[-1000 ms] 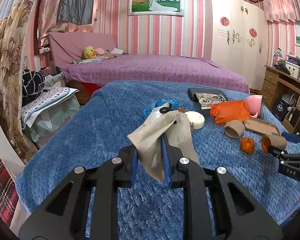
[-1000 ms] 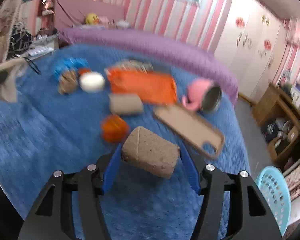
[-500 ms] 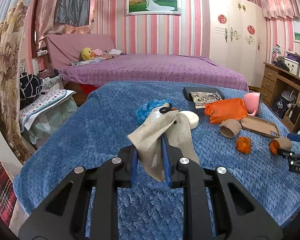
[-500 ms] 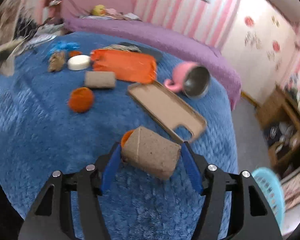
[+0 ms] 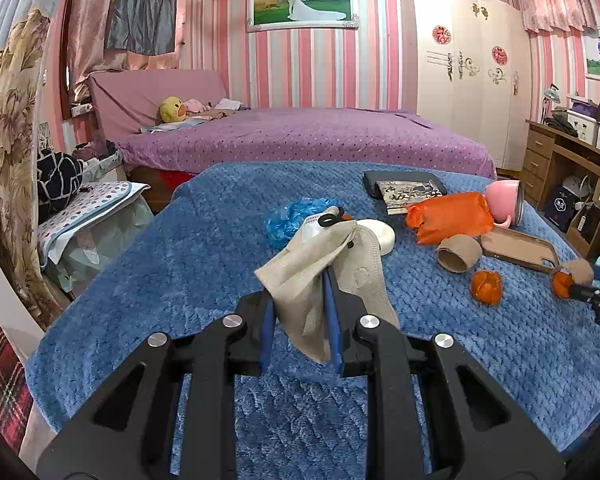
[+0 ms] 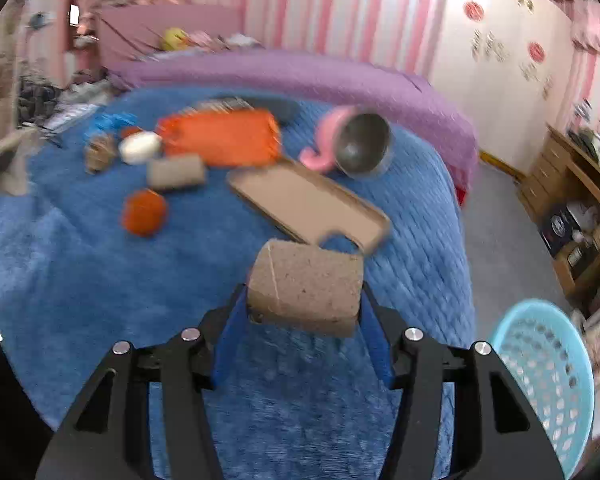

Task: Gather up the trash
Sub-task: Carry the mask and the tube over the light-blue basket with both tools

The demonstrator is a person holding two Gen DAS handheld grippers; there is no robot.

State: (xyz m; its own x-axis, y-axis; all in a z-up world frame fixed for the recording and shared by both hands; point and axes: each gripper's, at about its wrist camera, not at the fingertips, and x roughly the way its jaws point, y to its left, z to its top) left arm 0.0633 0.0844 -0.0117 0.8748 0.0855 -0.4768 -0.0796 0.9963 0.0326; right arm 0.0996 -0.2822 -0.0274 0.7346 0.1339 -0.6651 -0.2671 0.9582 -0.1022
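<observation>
My left gripper (image 5: 300, 304) is shut on a beige face mask (image 5: 320, 280) and holds it above the blue blanket (image 5: 204, 264). My right gripper (image 6: 304, 312) is shut on a brown cardboard tube (image 6: 306, 286), held above the blanket's right side; it shows at the right edge of the left wrist view (image 5: 576, 272). On the blanket lie another cardboard tube (image 5: 458, 254), an orange peel ball (image 5: 486, 286), an orange bag (image 5: 452, 218), a blue plastic wrapper (image 5: 296, 218) and a flat brown tray (image 6: 308, 204). A light blue basket (image 6: 548, 380) stands on the floor at the lower right.
A pink mug (image 5: 504, 202) lies on its side beside the orange bag. A white round piece (image 5: 378, 234) and a dark book (image 5: 404, 188) lie behind the mask. A purple bed (image 5: 300, 136) is beyond. A wooden desk (image 5: 560, 164) stands at the right.
My right gripper has carried the cardboard tube to the right, toward the blanket's edge, and the blue basket has come more into view. My left gripper holds the mask nearly still.
</observation>
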